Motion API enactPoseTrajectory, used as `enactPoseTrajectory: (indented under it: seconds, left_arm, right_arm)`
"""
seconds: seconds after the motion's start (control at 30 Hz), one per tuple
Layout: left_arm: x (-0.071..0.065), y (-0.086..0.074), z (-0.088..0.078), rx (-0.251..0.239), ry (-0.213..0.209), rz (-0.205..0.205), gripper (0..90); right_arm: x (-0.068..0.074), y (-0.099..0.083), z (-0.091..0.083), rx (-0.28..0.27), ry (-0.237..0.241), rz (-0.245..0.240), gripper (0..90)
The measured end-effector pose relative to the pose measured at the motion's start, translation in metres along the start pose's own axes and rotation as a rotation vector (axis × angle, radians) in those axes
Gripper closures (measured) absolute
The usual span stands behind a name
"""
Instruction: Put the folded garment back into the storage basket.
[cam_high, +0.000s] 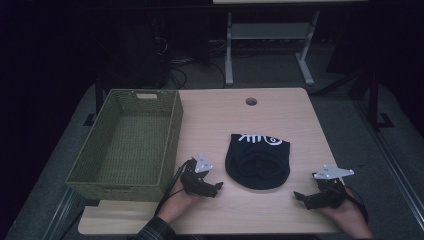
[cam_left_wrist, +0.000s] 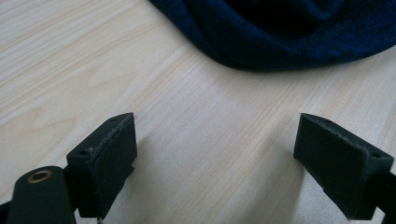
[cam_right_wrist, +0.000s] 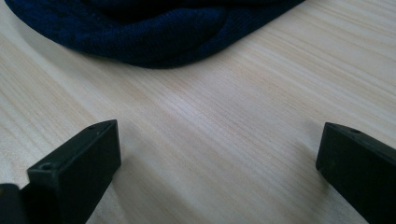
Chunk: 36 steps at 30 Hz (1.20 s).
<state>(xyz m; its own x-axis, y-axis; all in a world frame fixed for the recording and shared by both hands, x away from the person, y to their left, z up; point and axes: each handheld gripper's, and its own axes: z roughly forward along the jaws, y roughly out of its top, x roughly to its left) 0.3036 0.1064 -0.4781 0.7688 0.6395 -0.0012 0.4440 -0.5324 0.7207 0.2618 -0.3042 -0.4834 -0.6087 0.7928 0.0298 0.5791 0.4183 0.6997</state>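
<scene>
Nearest the high camera: two hands at the table's (cam_high: 210, 112) near edge, left gripper (cam_high: 218, 187) and right gripper (cam_high: 298, 196) pointing inward toward each other, dark knit hat (cam_high: 257, 162) between and slightly beyond both sets of fingertips, touching neither. Hat's long axis running away from the near edge, white-printed end far, rounded end near; left fingertips closer to its rim than the right. Green woven basket (cam_high: 125, 142) well off to the outer side of the left gripper, nothing visible inside. Left gripper view next: fingers (cam_left_wrist: 109, 154) spread wide over bare wood, nothing between them, hat (cam_left_wrist: 280, 37) ahead and toward the right-hand finger, cut off by the top edge. Right gripper view last: fingers (cam_right_wrist: 84, 163) likewise wide apart and holding nothing, hat (cam_right_wrist: 154, 32) ahead toward the left-hand finger, far part out of frame. Hard to make out: printed pattern and whether folded double; dim room beyond the table.
</scene>
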Motion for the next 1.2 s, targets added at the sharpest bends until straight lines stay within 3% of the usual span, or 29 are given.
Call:
enactPoseTrajectory:
  seconds: [0.1, 0.2, 0.23, 0.27, 0.47, 0.77, 0.83, 1.0, 1.03, 1.1, 1.2]
  left_arm:
    - [0.000, -0.002, -0.003, 0.010, -0.039, 0.040, 12.2]
    - [-0.001, -0.003, -0.005, 0.017, -0.047, 0.045, 12.1]
    - [-0.002, -0.004, -0.006, 0.014, -0.056, 0.056, 12.0]
    - [-0.004, -0.005, -0.007, 0.015, -0.061, 0.059, 12.0]
    - [-0.004, -0.006, -0.007, 0.004, -0.065, 0.060, 12.0]
    - [-0.004, -0.006, -0.007, 0.004, -0.065, 0.058, 12.0]
    - [-0.004, -0.006, -0.007, 0.005, -0.065, 0.061, 12.0]
    - [-0.004, -0.006, -0.007, 0.008, -0.066, 0.064, 12.0]
    - [-0.004, -0.006, -0.007, 0.008, -0.066, 0.064, 12.0]
    - [-0.004, -0.006, -0.007, 0.008, -0.066, 0.064, 12.0]
    - [-0.004, -0.006, -0.007, 0.008, -0.065, 0.064, 12.0]
  right_arm:
    - [0.000, 0.000, 0.000, 0.001, 0.008, -0.003, 0.0]
    - [0.000, -0.001, -0.001, 0.004, 0.011, -0.007, 1.4]
    - [-0.001, 0.000, -0.004, 0.001, 0.021, -0.013, 9.6]
    - [-0.001, 0.000, -0.005, 0.001, 0.022, -0.012, 11.8]
    - [-0.005, 0.005, -0.006, 0.002, 0.024, 0.000, 15.1]
    - [-0.008, 0.016, -0.011, -0.019, 0.034, 0.011, 33.2]
    - [-0.009, 0.021, -0.012, -0.038, 0.037, 0.005, 44.9]
    - [-0.012, 0.029, -0.013, -0.057, 0.045, 0.003, 62.7]
    - [-0.012, 0.029, -0.013, -0.057, 0.045, 0.003, 62.7]
    - [-0.014, 0.033, -0.013, -0.072, 0.053, 0.003, 75.1]
    - [-0.015, 0.039, -0.013, -0.079, 0.048, -0.004, 83.8]
